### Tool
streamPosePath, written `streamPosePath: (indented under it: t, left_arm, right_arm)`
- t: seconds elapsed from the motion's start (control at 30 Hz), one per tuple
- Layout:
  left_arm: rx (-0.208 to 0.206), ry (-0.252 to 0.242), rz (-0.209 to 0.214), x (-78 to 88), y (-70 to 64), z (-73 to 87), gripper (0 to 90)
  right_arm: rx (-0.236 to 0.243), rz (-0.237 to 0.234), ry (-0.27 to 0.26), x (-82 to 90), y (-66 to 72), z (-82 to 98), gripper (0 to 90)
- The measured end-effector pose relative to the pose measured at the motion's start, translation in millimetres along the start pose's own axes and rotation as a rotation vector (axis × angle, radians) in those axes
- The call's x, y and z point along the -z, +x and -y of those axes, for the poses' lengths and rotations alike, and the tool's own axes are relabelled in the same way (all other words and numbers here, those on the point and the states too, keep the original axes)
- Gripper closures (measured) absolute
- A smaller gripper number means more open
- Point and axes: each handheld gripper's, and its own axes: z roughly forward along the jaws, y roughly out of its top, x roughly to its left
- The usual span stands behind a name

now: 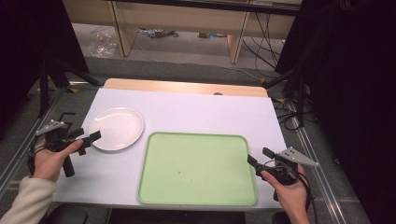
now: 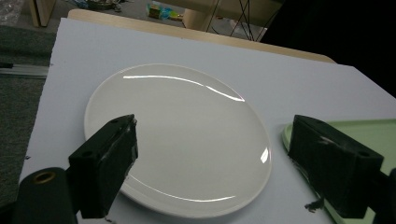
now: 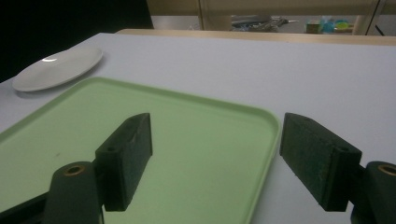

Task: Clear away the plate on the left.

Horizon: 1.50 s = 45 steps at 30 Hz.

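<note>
A white plate (image 1: 116, 128) lies at the left of the white table, empty. Beside it to the right lies a pale green tray (image 1: 197, 169), also empty. My left gripper (image 1: 87, 139) hovers at the plate's near left edge, open, with nothing between its jaws; in the left gripper view the plate (image 2: 182, 135) fills the gap beyond the jaws. My right gripper (image 1: 260, 157) is open at the tray's right rim. In the right gripper view the tray's rim (image 3: 268, 135) runs between the jaws, and the plate (image 3: 58, 69) sits far off at the left.
The table's white top (image 1: 196, 112) ends in a wooden strip at the back. Black stands and cables flank both sides of the table. Shelving legs and clutter stand on the floor beyond it.
</note>
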Motion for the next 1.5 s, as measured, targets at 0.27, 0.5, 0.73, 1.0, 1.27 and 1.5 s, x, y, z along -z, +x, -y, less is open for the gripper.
streamPosePath:
  t: [0.27, 0.5, 0.73, 1.0, 1.27, 1.5]
  left_arm:
    - [0.027, -0.01, 0.002, 1.2, 3.5, -1.1, 17.1]
    - [0.033, -0.014, -0.008, 1.4, 4.1, -2.1, 16.9]
    - [0.078, 0.051, -0.025, -2.9, 11.5, 2.4, 19.9]
    - [0.142, 0.089, -0.042, -13.4, 18.9, -0.1, 23.5]
    - [0.225, 0.156, -0.077, -31.7, 33.2, -0.5, 26.1]
    - [0.268, 0.187, -0.119, -39.7, 41.5, 4.2, 26.9]
  right_arm:
    - [-0.016, -0.003, 0.009, 0.7, 2.6, -0.9, 26.2]
    - [-0.018, -0.003, 0.007, 0.8, 2.7, -0.9, 26.2]
    - [-0.014, -0.005, 0.01, 0.5, 2.6, -0.9, 26.5]
    - [-0.004, 0.0, 0.009, -0.5, 2.3, -0.6, 26.7]
    - [-0.018, -0.003, 0.022, -0.7, 3.5, -1.1, 26.8]
    - [-0.002, 0.008, 0.044, 1.2, 2.8, -1.8, 26.8]
